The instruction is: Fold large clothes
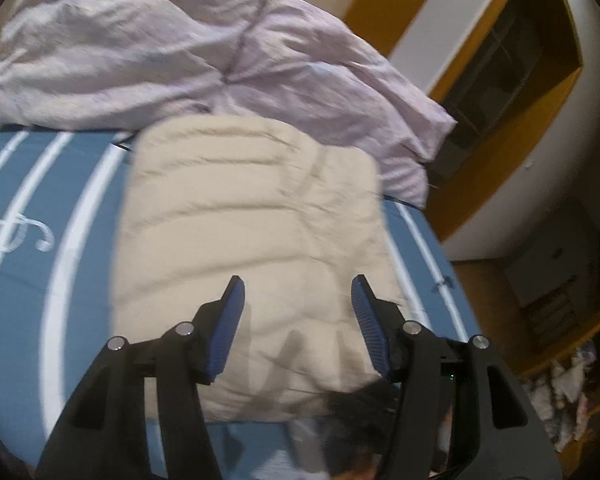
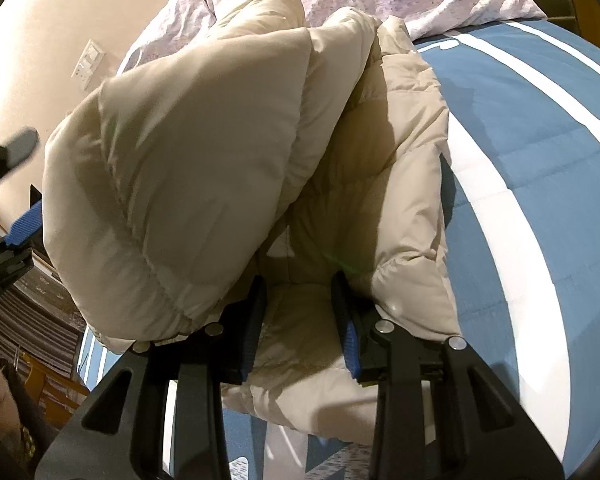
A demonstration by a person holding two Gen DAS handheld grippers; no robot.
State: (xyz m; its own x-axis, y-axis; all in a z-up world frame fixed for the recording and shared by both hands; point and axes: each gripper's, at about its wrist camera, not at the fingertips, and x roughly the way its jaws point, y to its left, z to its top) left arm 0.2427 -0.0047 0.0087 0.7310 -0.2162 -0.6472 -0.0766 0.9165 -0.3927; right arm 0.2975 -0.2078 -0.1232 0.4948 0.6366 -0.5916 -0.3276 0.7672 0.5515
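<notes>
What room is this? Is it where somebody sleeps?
Most likely a bedroom. A puffy beige jacket lies on a bed with a blue and white striped cover, a crumpled lilac sheet is heaped behind it, and there is a light switch on the wall.

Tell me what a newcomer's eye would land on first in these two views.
First, the puffy beige jacket, bunched and partly lifted on the bed, with the right gripper pushed into its folds. In the left wrist view the same jacket lies flatter under the left gripper, whose jaws stand apart. Next come the blue bedspread with white stripes, and the crumpled lilac sheet heaped behind the jacket.
</notes>
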